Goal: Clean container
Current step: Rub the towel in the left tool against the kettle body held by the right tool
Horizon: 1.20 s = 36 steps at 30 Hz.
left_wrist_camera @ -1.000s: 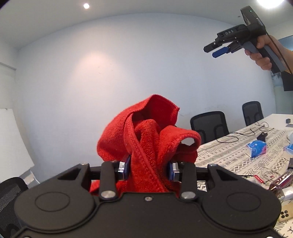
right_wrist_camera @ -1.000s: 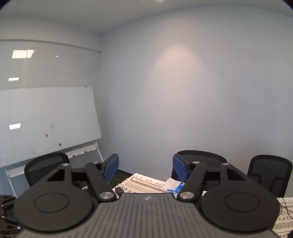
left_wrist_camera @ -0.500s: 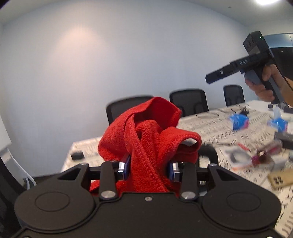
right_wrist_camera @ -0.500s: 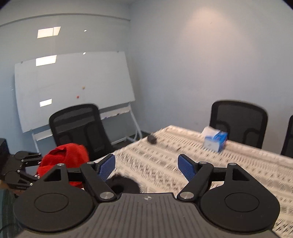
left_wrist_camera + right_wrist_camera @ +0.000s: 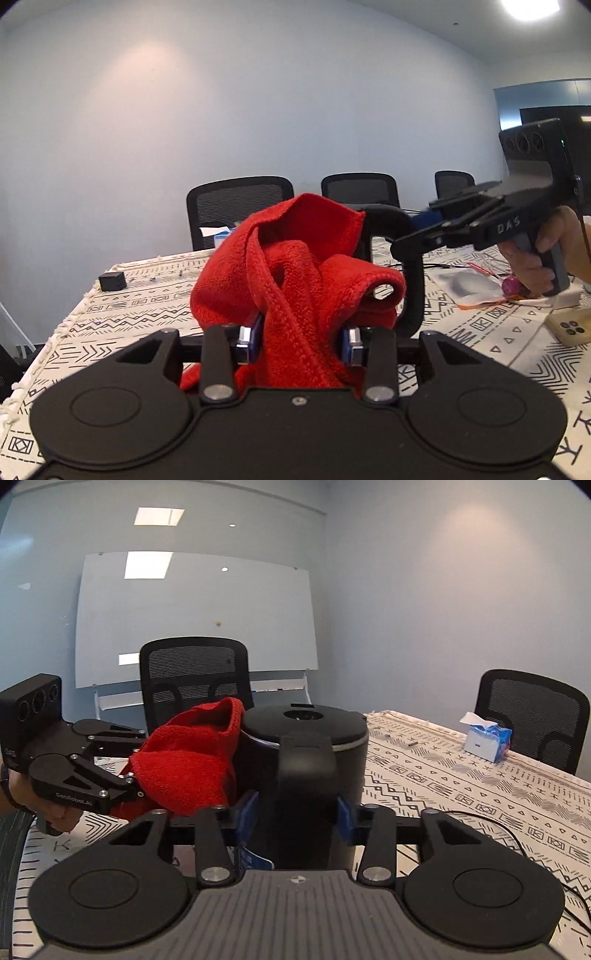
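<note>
Left wrist view. A second ago this camera saw mostly bare wall, with the right gripper raised high at the upper right; now the patterned desk (image 5: 140,314) fills the lower field and the right gripper (image 5: 424,230) sits low, at the black handle of the kettle (image 5: 413,280), which is the container to be cleaned. Most of the kettle is hidden behind the red cloth (image 5: 295,273). The left gripper (image 5: 301,341) has its jaws drawn in tight on a bunched fold of that cloth, as in both earlier frames; the rest of the cloth stands up in front of the camera. Judgement: both tools have been brought down to working height, and wiping is about to begin rather than under way.

Right wrist view. The earlier frames showed wall and whiteboard, then the desk with the jaws spread wide and nothing between them. Now the kettle (image 5: 306,760) stands upright on the desk (image 5: 480,797), directly ahead with its lid on. The right gripper (image 5: 297,818) has just been closing its jaws; the blue pads now sit against either side of the handle, which runs down between them. The grip looks made, though how firmly cannot be told. The left gripper (image 5: 136,788) holds the red cloth (image 5: 188,764) against the kettle's left flank; actual contact is likely but not certain.
</note>
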### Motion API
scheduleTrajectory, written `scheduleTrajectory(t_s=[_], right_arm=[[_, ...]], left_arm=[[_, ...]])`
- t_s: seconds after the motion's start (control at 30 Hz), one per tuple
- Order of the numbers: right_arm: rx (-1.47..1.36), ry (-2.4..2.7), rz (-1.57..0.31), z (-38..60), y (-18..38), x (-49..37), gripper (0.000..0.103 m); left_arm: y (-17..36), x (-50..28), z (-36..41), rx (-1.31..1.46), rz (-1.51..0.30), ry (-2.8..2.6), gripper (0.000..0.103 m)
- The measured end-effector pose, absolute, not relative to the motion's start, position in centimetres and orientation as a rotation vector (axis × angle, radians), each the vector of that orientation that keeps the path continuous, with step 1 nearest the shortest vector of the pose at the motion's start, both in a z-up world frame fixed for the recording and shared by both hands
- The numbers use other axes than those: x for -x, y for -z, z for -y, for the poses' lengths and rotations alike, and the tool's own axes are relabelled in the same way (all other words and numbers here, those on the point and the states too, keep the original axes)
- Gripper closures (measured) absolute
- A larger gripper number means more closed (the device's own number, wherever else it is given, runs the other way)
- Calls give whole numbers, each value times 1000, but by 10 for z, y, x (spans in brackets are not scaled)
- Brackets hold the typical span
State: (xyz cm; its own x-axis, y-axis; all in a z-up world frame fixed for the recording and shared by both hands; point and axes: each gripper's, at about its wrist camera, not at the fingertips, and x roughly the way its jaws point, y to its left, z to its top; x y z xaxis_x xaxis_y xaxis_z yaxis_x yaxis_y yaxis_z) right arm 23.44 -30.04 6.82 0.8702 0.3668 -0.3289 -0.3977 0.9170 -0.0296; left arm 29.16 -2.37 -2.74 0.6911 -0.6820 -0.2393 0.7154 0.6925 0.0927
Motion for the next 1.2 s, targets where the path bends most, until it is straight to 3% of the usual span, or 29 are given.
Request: scheduleTrajectory(t_s=[0.5, 0.73, 0.97, 1.2], right_arm=[[25, -415, -203, 321, -54, -229, 72], [12, -391, -223, 320, -49, -233, 72], [-2, -380, -225, 320, -46, -234, 72], [0, -379, -238, 320, -45, -236, 72]], left_arm=[[3, -303, 18, -99, -141, 791, 61], [34, -309, 15, -69, -237, 814, 61], [1, -306, 19, -100, -170, 820, 61], [9, -312, 27, -97, -284, 807, 61]])
